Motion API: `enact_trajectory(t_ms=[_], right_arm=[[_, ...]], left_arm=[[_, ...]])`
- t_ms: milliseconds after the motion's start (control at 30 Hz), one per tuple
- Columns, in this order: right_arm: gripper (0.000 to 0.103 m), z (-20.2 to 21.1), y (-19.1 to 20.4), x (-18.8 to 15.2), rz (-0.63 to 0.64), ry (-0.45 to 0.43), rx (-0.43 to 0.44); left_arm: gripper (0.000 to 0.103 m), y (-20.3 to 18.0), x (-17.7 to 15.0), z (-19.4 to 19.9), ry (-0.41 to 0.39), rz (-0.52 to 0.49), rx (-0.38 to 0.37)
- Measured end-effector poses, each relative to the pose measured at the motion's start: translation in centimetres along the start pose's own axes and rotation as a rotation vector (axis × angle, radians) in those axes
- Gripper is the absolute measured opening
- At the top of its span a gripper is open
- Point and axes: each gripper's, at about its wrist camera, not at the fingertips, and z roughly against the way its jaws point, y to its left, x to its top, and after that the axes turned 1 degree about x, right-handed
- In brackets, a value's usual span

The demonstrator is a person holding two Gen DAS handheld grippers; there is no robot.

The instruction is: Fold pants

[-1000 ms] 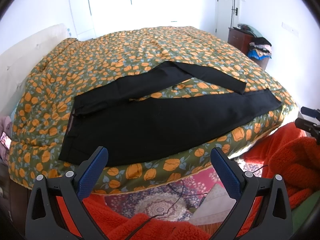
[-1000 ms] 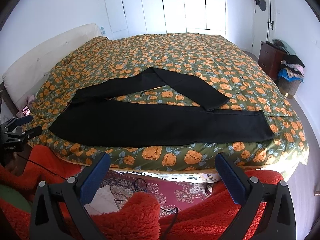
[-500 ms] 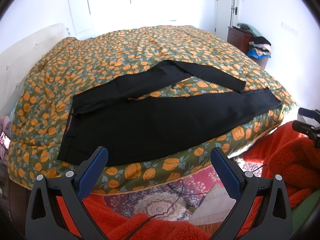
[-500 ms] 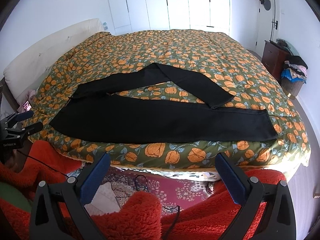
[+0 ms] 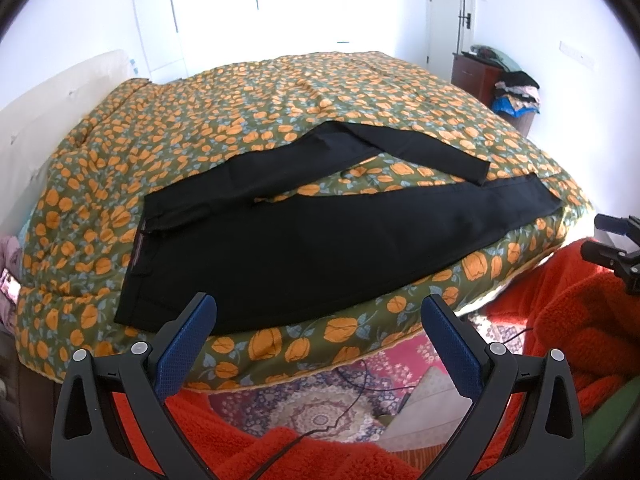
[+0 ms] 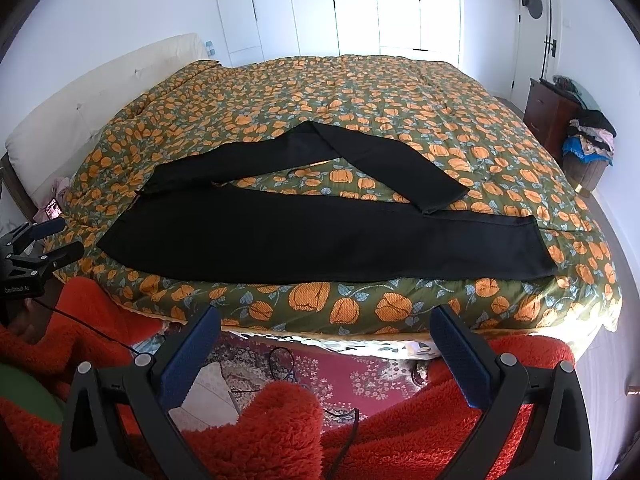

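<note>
Black pants (image 5: pixel 320 240) lie spread on the bed, waistband at the left. The near leg runs straight along the bed's front edge. The far leg is bent back on itself, its cuff lying near the other cuff. They also show in the right wrist view (image 6: pixel 320 236). My left gripper (image 5: pixel 318 312) is open and empty, in front of the bed edge below the waist part. My right gripper (image 6: pixel 326 320) is open and empty, in front of the bed edge below the near leg. Each gripper shows at the edge of the other's view.
The bed (image 5: pixel 240 128) has a green quilt with orange flowers (image 6: pixel 360 88). A patterned rug (image 6: pixel 320 364) with a cable lies on the floor below. Red fleece sleeves fill the foreground. A dark dresser with a clothes pile (image 6: pixel 588 136) stands at right, white wardrobes behind.
Both grippers have risen and moved slightly toward the bed, so the pants sit lower and nearer in both views. The pants have not moved. Both jaws stay open.
</note>
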Motion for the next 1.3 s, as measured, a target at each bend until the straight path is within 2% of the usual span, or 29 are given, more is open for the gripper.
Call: enact_trajectory(t_ms=[1300], right_arm=[[0.103,-0.7,0.4,-0.07,0.011,0.02,0.005]], left_arm=[[0.102,-0.02,0.06,-0.03,0.0,0.001,0.0]])
